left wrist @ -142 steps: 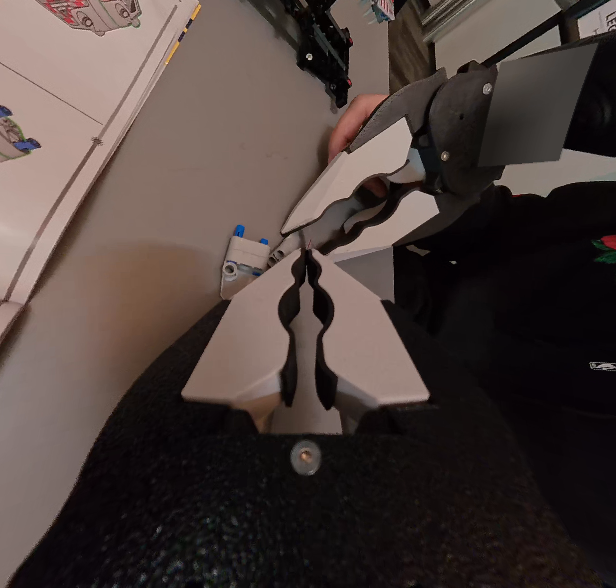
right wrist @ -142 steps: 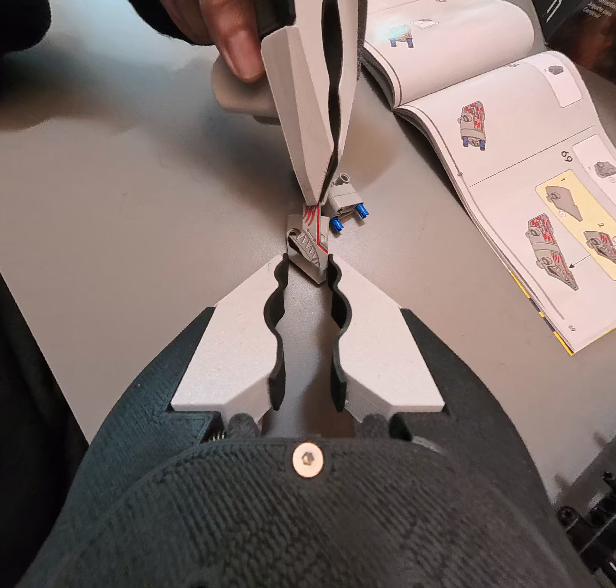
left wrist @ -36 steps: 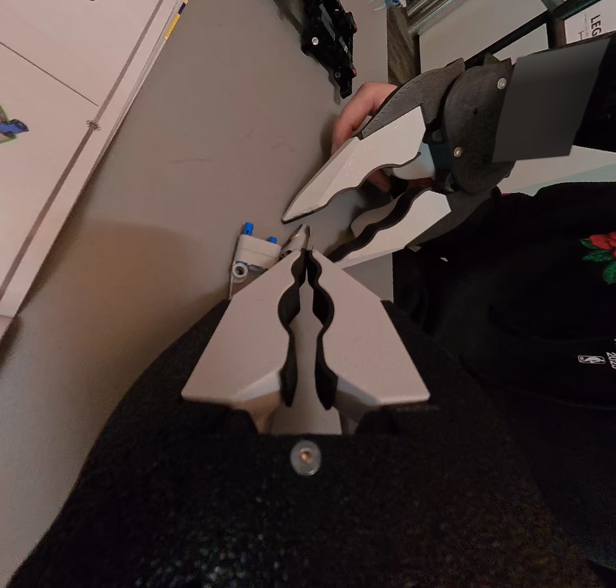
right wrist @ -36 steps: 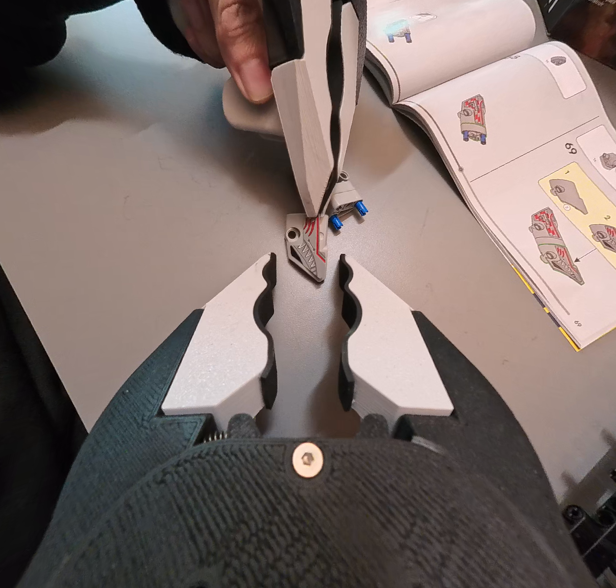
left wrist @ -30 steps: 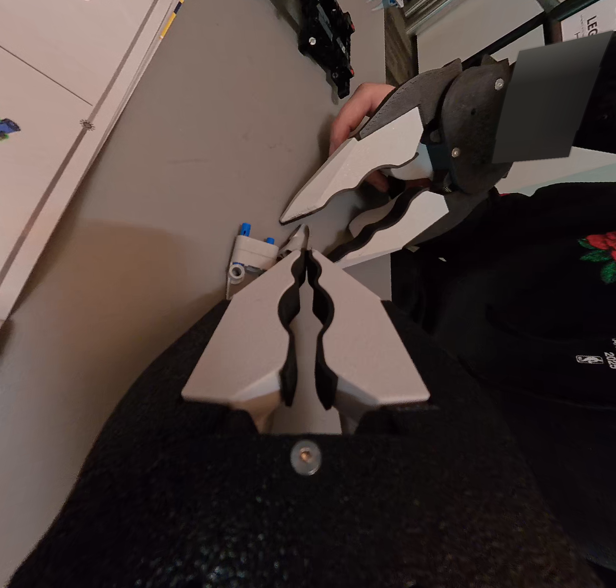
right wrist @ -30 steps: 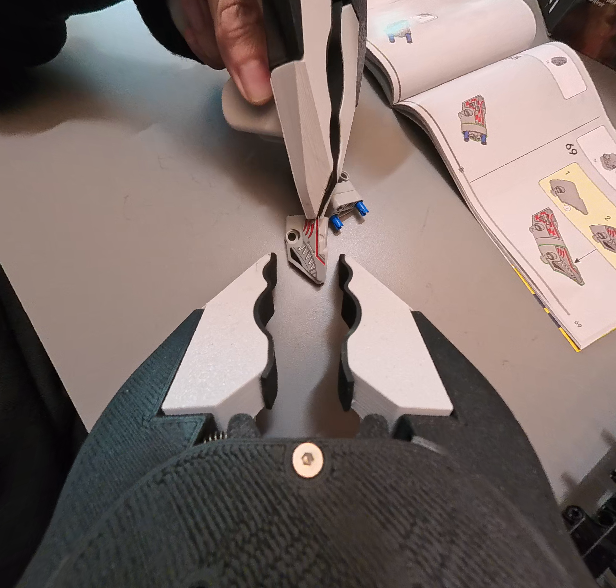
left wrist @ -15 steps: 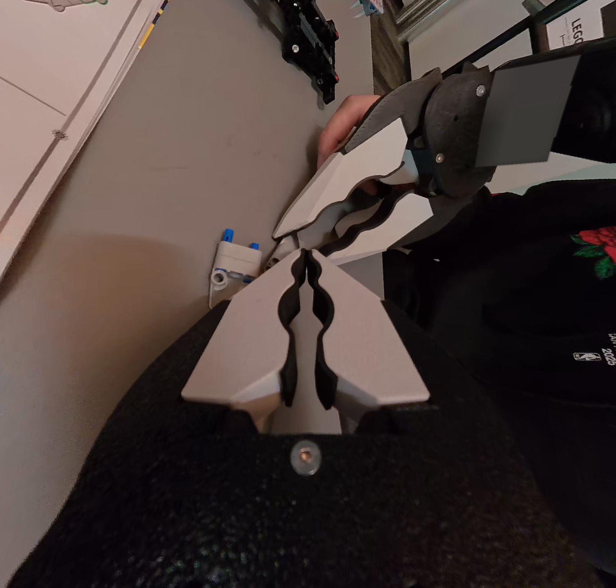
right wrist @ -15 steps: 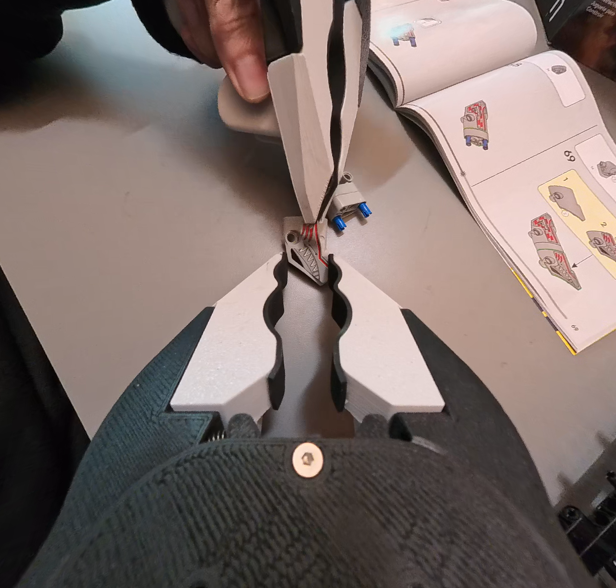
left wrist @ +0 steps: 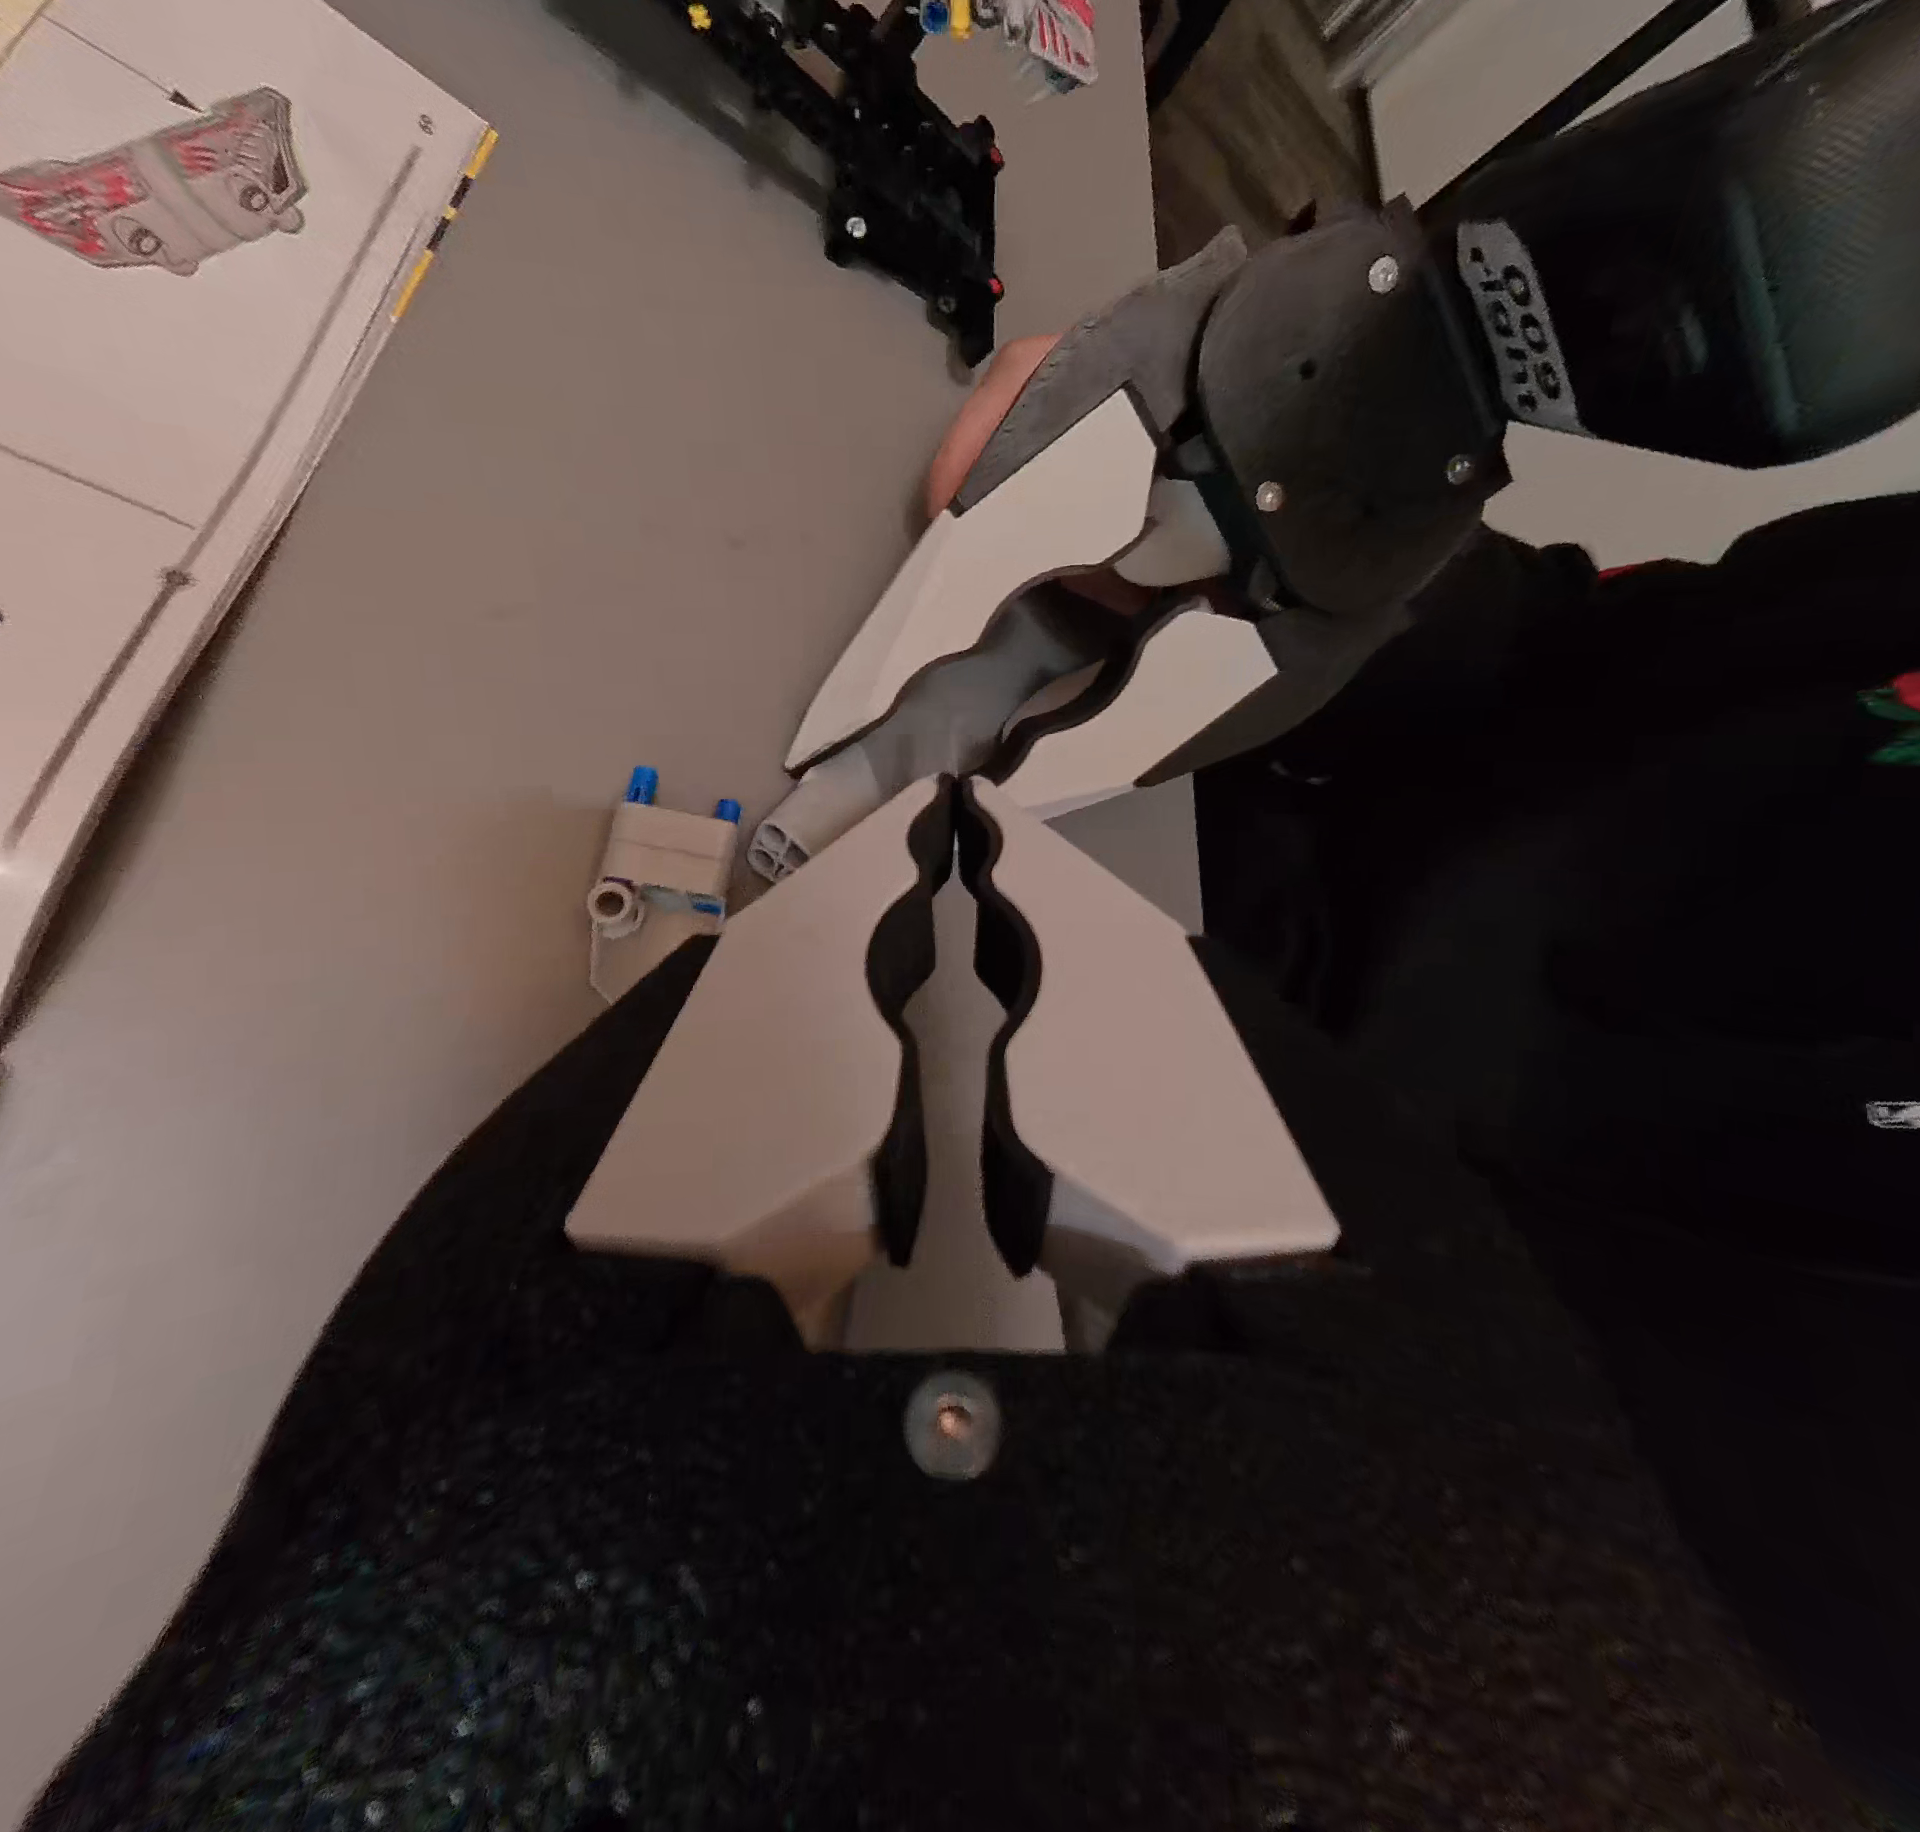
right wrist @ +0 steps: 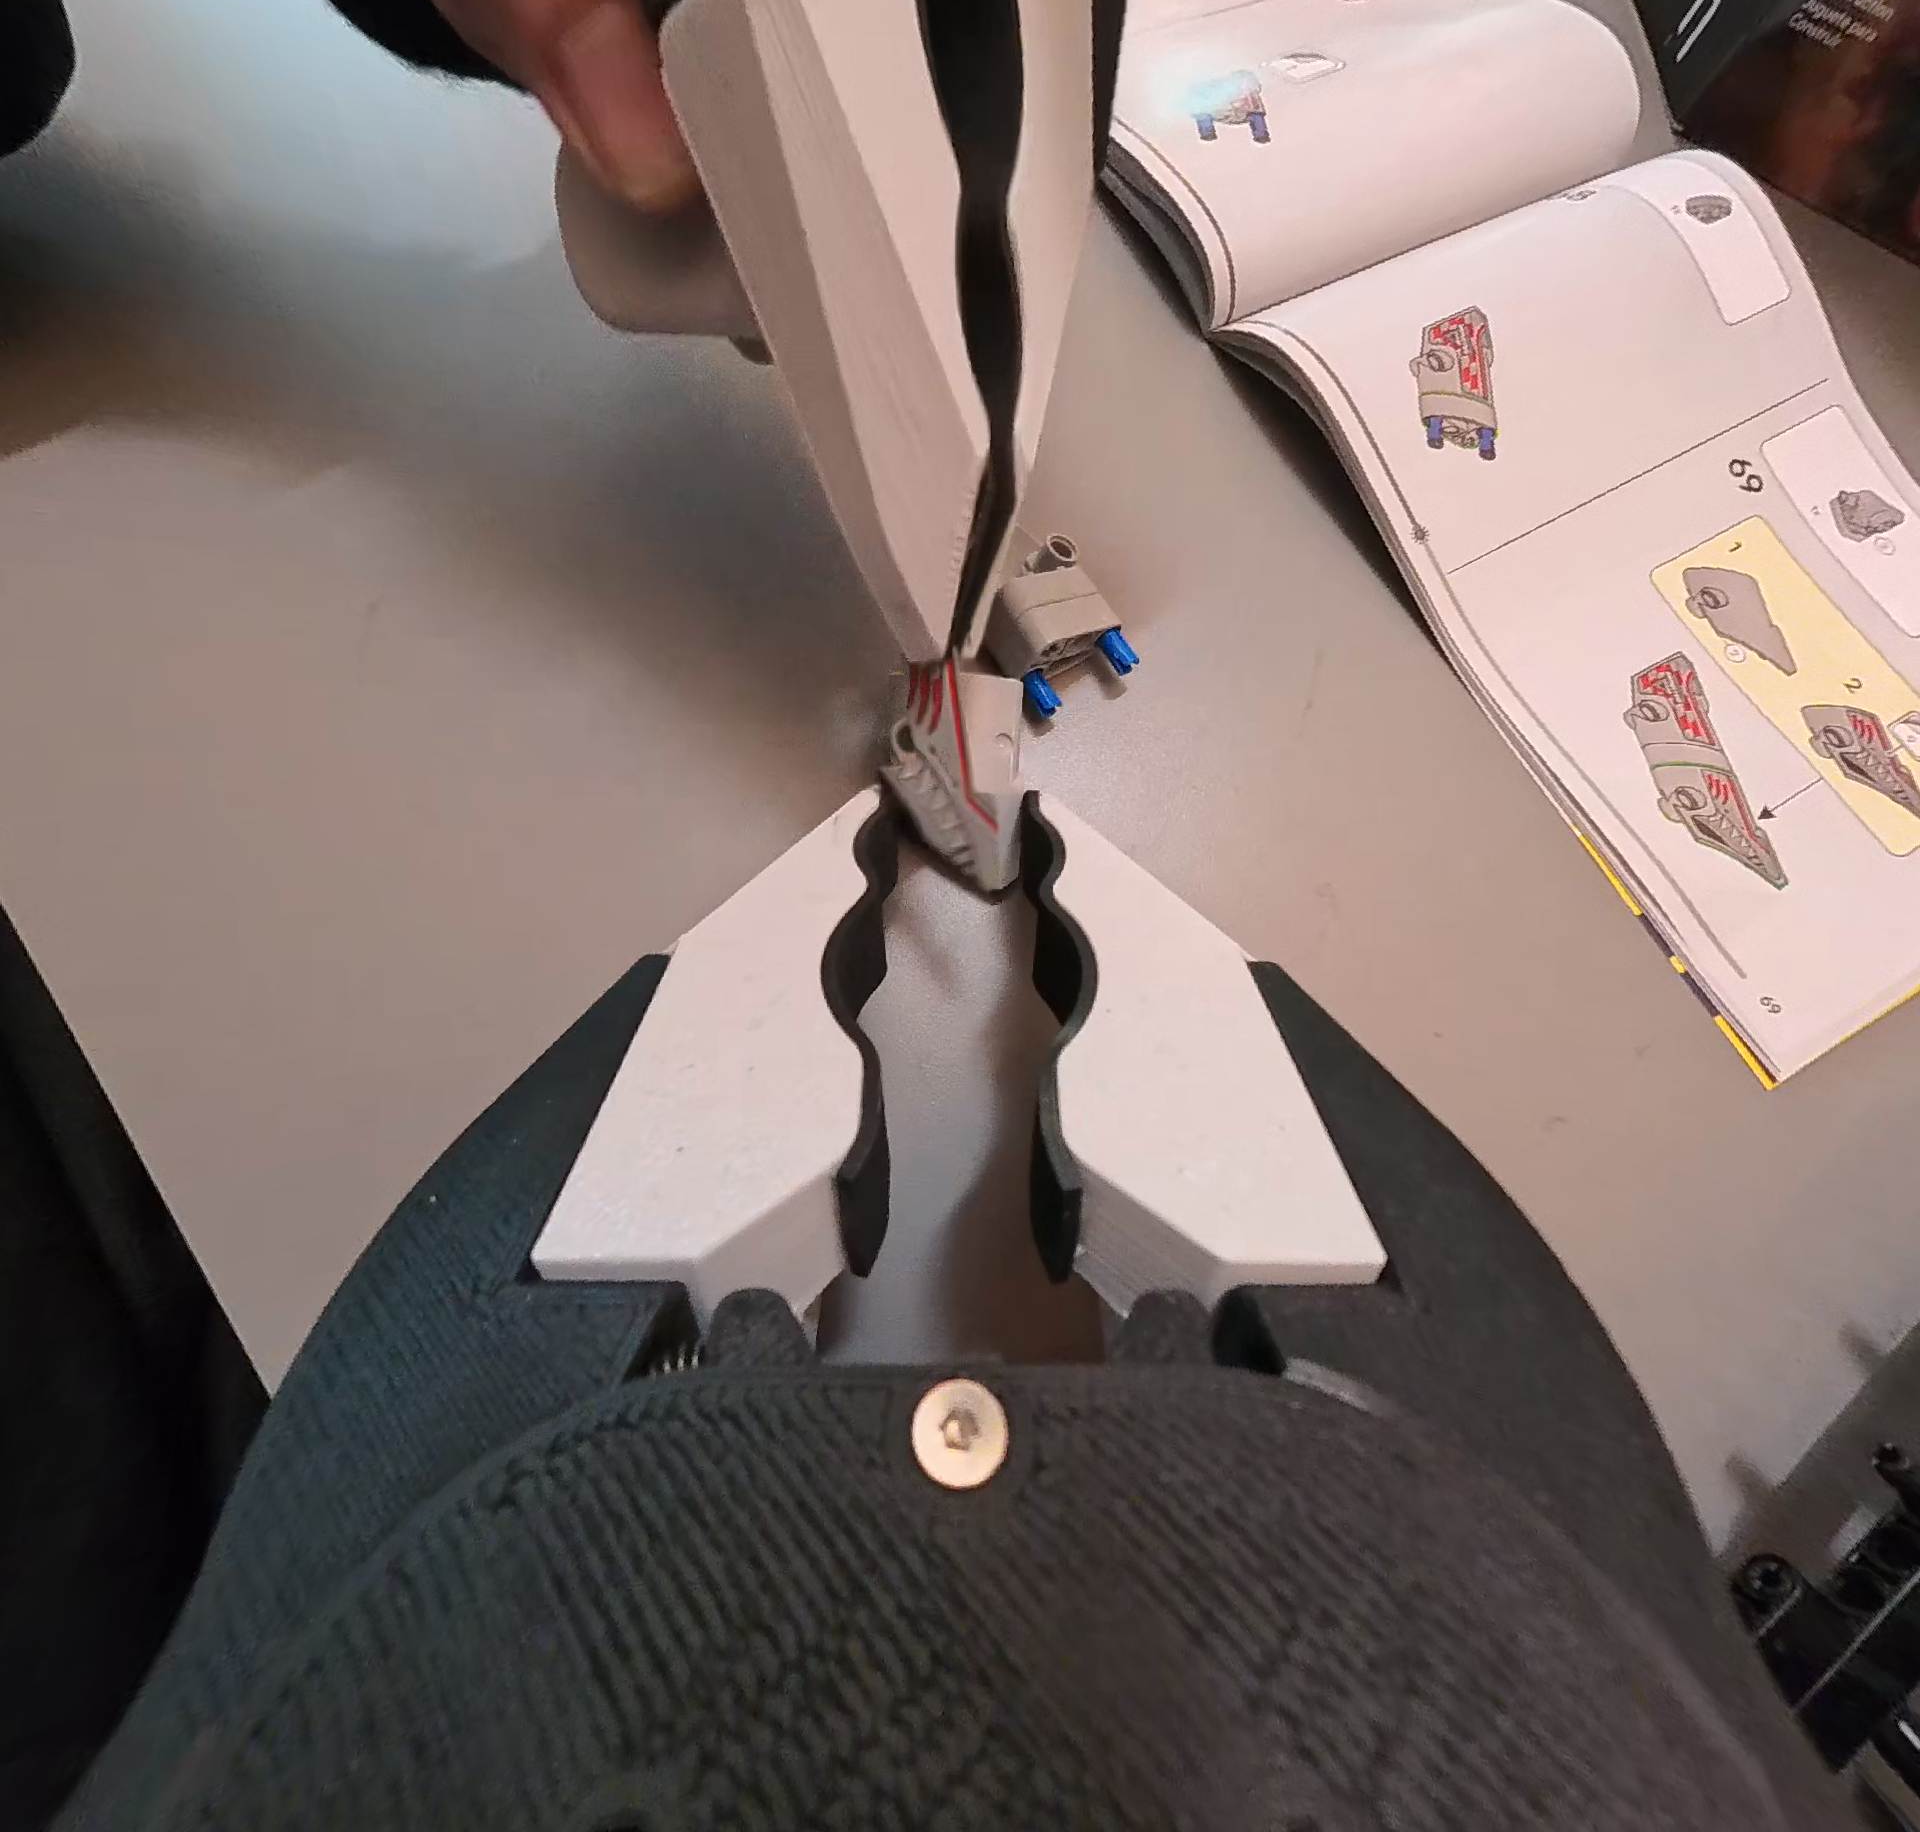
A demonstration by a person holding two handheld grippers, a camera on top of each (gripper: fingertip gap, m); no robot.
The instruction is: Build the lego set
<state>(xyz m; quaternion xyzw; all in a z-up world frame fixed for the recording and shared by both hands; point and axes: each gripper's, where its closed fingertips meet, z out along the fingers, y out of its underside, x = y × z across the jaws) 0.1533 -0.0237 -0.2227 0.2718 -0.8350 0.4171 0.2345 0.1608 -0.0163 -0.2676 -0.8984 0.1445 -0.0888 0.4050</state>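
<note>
Centre frame in the right wrist view, both tongs, right tongs and left tongs, pinch the small grey wedge-shaped plastic panel with red stripes above the worktop: light, rigid, slick, best held by its edges.

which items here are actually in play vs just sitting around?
In play:
- grey panel with red stripes, gripped by both the right hand-held gripper and the left hand-held gripper
- small grey block with blue pins on the table, just beyond
- open instruction booklet

Lying about:
- black chassis build, far edge
- dark box, top corner
</note>
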